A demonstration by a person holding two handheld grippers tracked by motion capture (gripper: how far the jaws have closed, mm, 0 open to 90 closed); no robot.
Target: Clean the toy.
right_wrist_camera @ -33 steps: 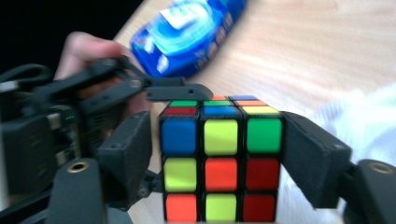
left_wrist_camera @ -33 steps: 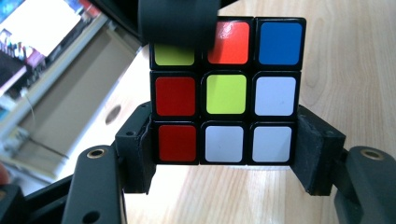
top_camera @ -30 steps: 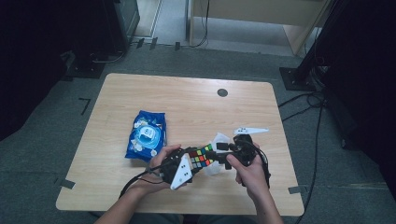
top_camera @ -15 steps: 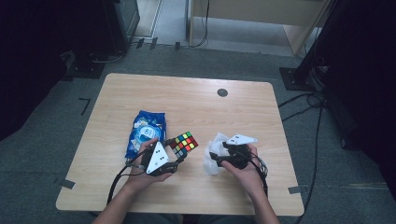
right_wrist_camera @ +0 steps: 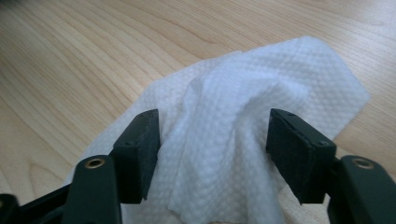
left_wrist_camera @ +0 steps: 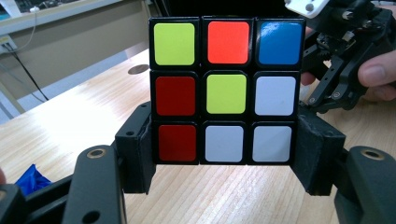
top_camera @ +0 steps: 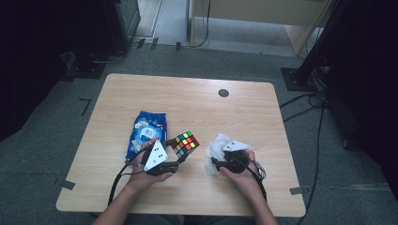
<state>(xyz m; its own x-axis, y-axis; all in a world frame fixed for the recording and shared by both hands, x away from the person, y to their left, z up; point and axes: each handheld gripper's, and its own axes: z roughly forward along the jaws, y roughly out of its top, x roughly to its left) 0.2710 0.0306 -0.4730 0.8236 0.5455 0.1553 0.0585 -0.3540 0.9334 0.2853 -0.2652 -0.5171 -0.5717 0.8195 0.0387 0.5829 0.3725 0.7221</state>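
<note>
White tissue [right_wrist_camera: 243, 107] lies crumpled on the table [top_camera: 263, 117], right gripper [right_wrist_camera: 212, 140] jaws straddling it, just closing in, not yet pinching. Left gripper [left_wrist_camera: 224, 154] clamps the cube [left_wrist_camera: 225, 91] beside it.

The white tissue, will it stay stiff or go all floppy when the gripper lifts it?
The white tissue will probably go floppy: it already lies crumpled in soft folds. It looks thin, so likely very light. The right gripper straddles a raised fold.
</note>
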